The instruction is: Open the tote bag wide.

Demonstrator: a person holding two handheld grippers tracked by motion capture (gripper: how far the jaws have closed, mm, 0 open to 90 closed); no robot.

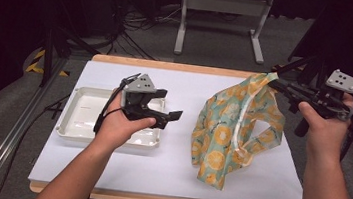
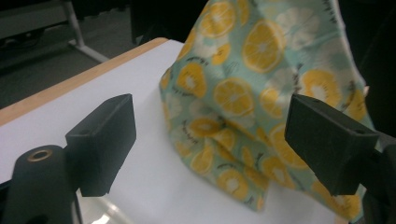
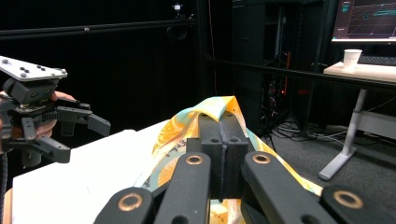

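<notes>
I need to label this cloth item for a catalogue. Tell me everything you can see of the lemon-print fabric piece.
The lemon-print fabric piece looks like thin, soft cloth: pale teal with orange-yellow citrus slices and a light trim. It hangs crumpled, pinched at its top edge by the shut right hand-held gripper, while its lower folds rest on the white table cover. The open left hand-held gripper stays apart from it.

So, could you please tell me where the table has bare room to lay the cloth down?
Free: the strip between the tray and the cloth, and the front edge below both. Crowded: the right half, where the cloth hangs from the right gripper.
</notes>
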